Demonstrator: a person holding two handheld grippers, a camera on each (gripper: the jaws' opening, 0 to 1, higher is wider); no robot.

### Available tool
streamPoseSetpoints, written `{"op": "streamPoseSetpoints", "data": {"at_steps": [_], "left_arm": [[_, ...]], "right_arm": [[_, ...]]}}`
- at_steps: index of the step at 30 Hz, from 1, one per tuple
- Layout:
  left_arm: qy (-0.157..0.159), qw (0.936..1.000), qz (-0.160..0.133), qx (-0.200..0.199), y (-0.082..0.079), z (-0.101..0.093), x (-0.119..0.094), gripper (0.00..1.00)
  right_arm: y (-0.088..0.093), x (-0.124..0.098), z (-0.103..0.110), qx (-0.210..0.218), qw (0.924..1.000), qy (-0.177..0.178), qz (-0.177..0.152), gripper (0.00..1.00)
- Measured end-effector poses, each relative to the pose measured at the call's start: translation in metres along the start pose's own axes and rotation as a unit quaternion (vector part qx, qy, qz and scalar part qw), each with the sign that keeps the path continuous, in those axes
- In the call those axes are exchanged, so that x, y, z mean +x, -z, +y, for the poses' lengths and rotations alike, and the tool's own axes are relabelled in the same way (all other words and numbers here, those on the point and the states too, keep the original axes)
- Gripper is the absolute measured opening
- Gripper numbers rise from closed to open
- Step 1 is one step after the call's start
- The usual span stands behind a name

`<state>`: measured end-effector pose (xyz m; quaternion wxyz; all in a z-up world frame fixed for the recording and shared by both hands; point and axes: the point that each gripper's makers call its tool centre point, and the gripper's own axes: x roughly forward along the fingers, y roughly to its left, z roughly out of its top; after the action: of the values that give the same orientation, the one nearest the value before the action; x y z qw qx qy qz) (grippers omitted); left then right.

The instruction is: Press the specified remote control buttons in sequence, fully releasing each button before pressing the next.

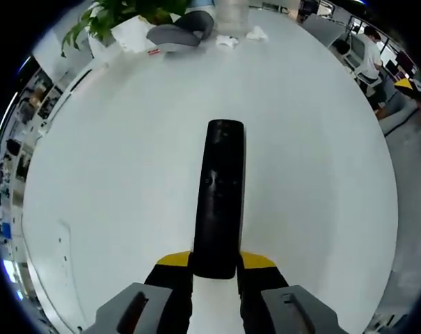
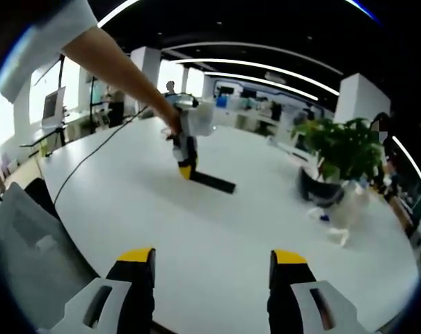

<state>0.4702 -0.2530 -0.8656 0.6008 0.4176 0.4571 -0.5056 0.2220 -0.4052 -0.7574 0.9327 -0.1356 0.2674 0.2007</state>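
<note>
The left gripper [image 1: 215,268] clamps the near end of the black remote control [image 1: 218,198], which lies flat on the white table [image 1: 113,174]. The right gripper [image 2: 213,268] hangs well away, jaws wide apart and empty. Judging from this, the remote is only steadied; the button presses apparently all remain.

- We see bare worktop [image 1: 113,174] on both sides of the remote [image 1: 218,198].
- A potted plant [image 2: 339,163] and grey cap [image 1: 177,32] crowd its far edge.
</note>
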Motion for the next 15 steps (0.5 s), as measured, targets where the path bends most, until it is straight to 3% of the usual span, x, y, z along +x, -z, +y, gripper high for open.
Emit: {"op": "streamPoseSetpoints", "data": {"at_steps": [15], "left_arm": [[-0.001, 0.9991, 0.040, 0.010, 0.001, -0.026, -0.001, 0.23]], "right_arm": [[-0.002, -0.003, -0.001, 0.004, 1.0000, 0.002, -0.008, 0.64]]}}
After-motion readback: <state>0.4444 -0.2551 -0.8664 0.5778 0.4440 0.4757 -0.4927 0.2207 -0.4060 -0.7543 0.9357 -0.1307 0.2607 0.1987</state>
